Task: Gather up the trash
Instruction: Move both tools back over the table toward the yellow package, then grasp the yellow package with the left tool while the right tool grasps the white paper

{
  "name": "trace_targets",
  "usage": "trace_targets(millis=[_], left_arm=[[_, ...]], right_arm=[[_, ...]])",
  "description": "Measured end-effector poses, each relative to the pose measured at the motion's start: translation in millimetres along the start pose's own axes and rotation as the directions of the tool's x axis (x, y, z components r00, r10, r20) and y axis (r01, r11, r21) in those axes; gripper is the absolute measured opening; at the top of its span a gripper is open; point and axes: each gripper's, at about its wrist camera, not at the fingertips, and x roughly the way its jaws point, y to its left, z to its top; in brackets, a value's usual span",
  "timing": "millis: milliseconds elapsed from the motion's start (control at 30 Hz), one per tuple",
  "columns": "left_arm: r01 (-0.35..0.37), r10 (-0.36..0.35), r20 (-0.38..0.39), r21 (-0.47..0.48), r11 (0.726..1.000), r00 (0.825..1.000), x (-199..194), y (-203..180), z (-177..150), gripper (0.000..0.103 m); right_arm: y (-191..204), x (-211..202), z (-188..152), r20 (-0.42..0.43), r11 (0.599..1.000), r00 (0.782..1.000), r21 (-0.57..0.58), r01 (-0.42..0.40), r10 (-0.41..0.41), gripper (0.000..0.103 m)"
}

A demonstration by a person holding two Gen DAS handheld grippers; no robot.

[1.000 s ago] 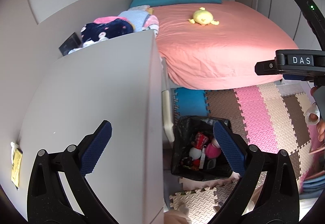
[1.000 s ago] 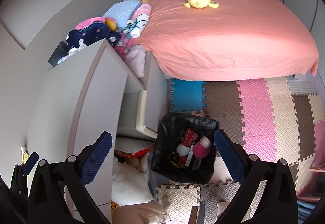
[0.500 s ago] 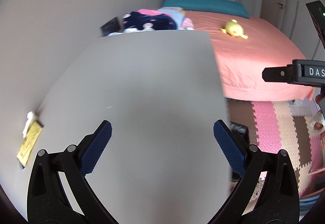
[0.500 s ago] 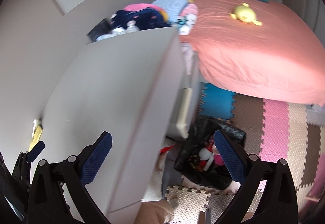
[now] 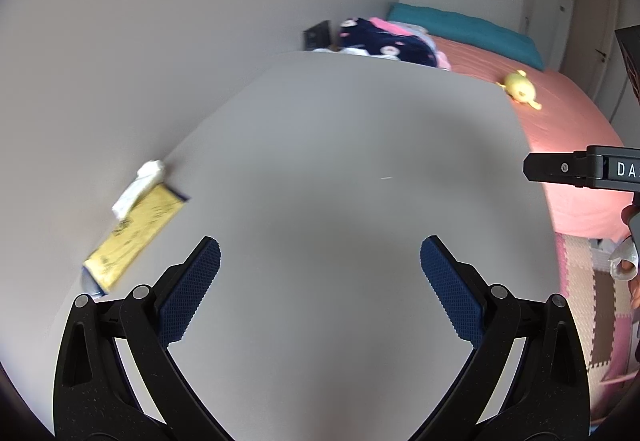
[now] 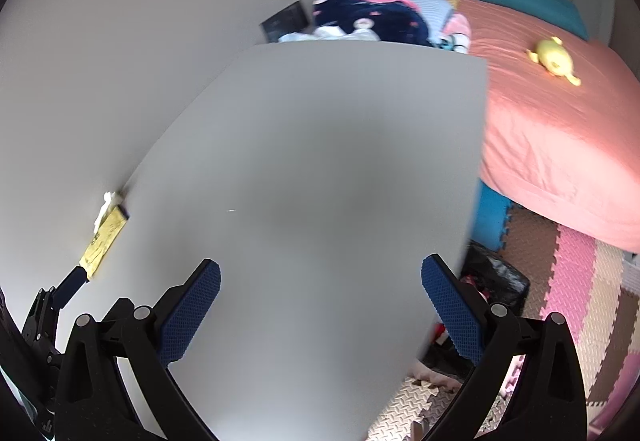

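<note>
Clearly the flat yellow paper packet [image 5: 136, 237], with a crumpled white tissue [image 5: 138, 183] at its far end, lies lengthwise along the grey bench's [image 5: 340, 201] wall edge, forward-left of the left gripper [image 5: 320, 293]; that one is nearer than the right gripper [image 6: 320, 293], and both sets of jaws are apart, empty.

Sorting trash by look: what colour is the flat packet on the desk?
Yellow packet, clearest in the left wrist view.

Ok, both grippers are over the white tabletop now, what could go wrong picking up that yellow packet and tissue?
The yellow packet lies flat against the wall edge, so the open left hand-held gripper may struggle to get a finger under it. The crumpled tissue touching it could be knocked away. The black trash bag sits below the tabletop edge, so a drop might miss.
</note>
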Motion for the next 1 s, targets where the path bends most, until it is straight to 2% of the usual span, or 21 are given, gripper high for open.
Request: trace_targets(millis=[433, 733, 767, 833, 900, 1000], left_arm=[[-0.083, 0.078, -0.042, -0.133, 0.988, 0.996, 18, 139, -17, 0.097], [-0.057, 0.05, -0.119, -0.065, 0.996, 0.992, 59, 169, -19, 0.097], [-0.06, 0.052, -0.119, -0.063, 0.996, 0.992, 62, 172, -19, 0.095], [-0.039, 0.031, -0.126, -0.068, 0.997, 0.992, 67, 177, -19, 0.084], [-0.031, 0.02, -0.145, -0.078, 0.996, 0.989, 74, 181, -20, 0.067], [-0.029, 0.017, -0.149, -0.074, 0.997, 0.989, 80, 186, -23, 0.047]], right_arm=[[107, 46, 3, -0.054, 0.992, 0.998, -0.12, -0.037, 0.031, 0.1], [196, 86, 10, -0.125, 0.975, 0.988, -0.195, -0.11, 0.087, 0.1], [205, 90, 10, -0.134, 0.972, 0.986, -0.199, -0.123, 0.097, 0.1], [224, 99, 13, -0.156, 0.967, 0.98, -0.203, -0.156, 0.126, 0.1], [240, 109, 17, -0.181, 0.962, 0.97, -0.191, -0.195, 0.161, 0.099], [258, 124, 21, -0.207, 0.956, 0.955, -0.16, -0.246, 0.211, 0.093]])
